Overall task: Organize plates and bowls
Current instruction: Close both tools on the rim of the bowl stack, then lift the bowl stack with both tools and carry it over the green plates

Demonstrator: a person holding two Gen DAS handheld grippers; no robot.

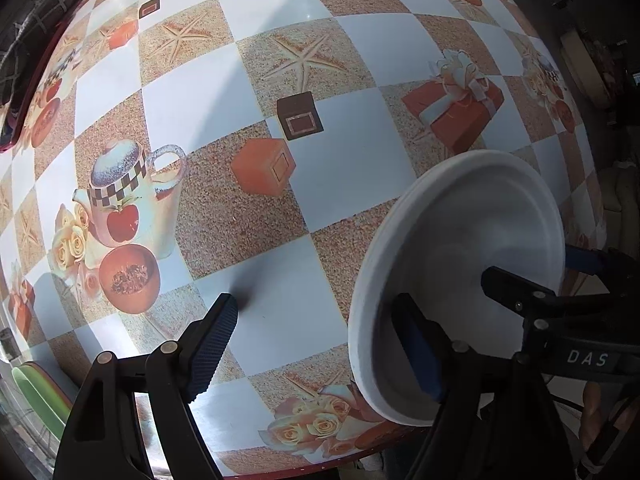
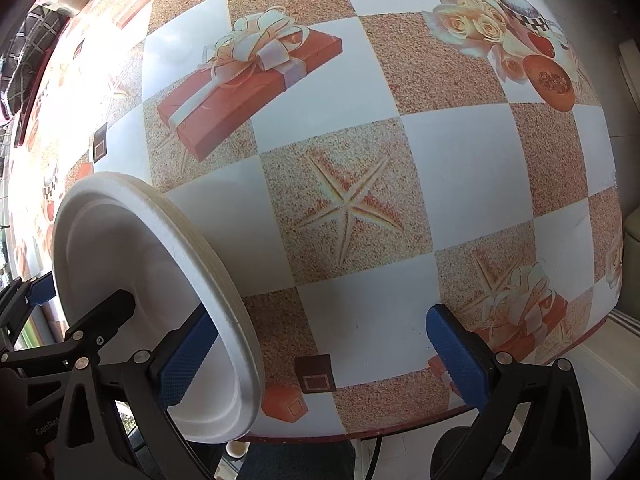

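White round foam plate (image 1: 460,260), its rim ribbed as if several are nested, is standing almost on edge above the near border of the table with the chequered starfish-and-gift-print cloth (image 1: 352,40). Its hollow face is turning towards both cameras.

The left gripper (image 1: 314,308) is spreading its jaws wide, and its right finger is lying across the plate's hollow. The right gripper (image 2: 320,320) is likewise gaping, its left blue pad sitting against the same plate (image 2: 120,248). Neither pair is closing on the rim.

I cannot tell whether the lower rim is touching the cloth. The two inner fingers are probably steadying the tilted plate together so it can be squared up or passed across, because it would tip without that support.
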